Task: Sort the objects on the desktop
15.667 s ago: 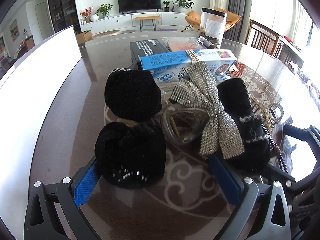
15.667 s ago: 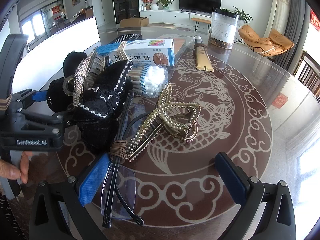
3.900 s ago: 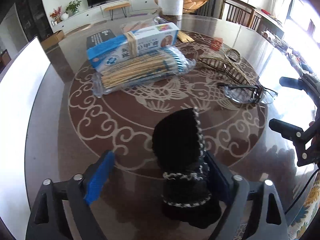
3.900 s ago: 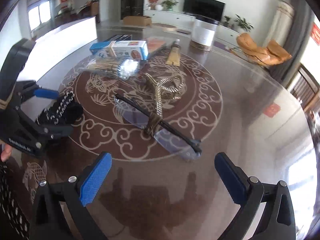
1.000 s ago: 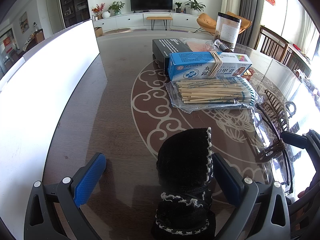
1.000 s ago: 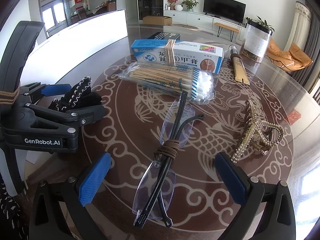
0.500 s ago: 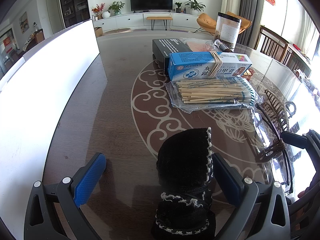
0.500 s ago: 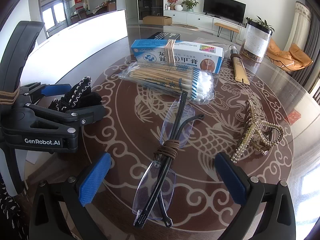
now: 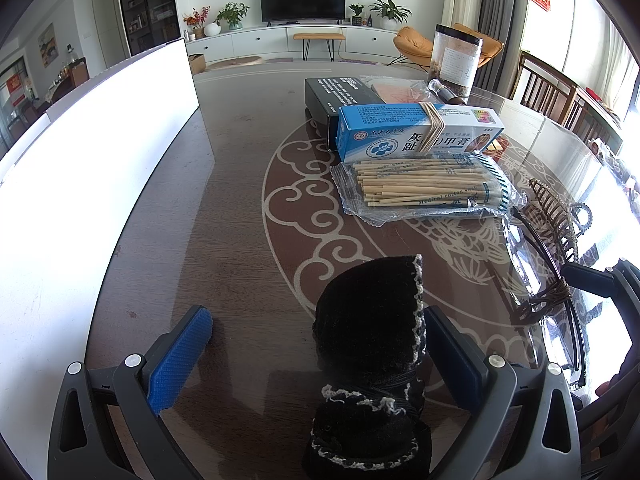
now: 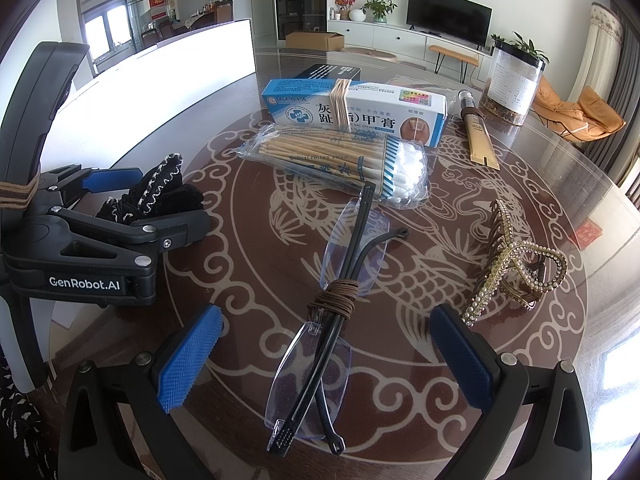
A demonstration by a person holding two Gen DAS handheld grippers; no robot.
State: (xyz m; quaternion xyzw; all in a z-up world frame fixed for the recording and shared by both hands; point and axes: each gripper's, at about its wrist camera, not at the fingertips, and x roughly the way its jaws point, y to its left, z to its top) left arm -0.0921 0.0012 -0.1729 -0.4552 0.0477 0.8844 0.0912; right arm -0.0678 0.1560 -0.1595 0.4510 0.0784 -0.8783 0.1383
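- Leftmost, the left gripper (image 10: 132,204) stands wide open, resting low over the bench (image 9: 240,208); a black bow (image 9: 372,320) with white trim lies between its fingers, against the right finger (image 9: 452,360) and clear of the left one.
- Next, in the right wrist view, a bag of swabs (image 10: 340,160) lies across the bench's middle, with a blue box (image 10: 356,110) bound by rubber bands just behind it and a black box (image 10: 320,70) behind that.
- Then folded glasses (image 10: 332,292), tied with a brown cord (image 10: 334,300), lie lengthwise between the fingers of the right gripper (image 10: 326,356), which is wide open and touching nothing.
- Further right, a tan tube (image 10: 478,136) lies past the blue box's end, and a clear jar (image 10: 512,88) stands behind it.
- Rightmost, a rhinestone claw clip (image 10: 512,256) rests on the bench, just beyond the right gripper's right finger (image 10: 460,360).
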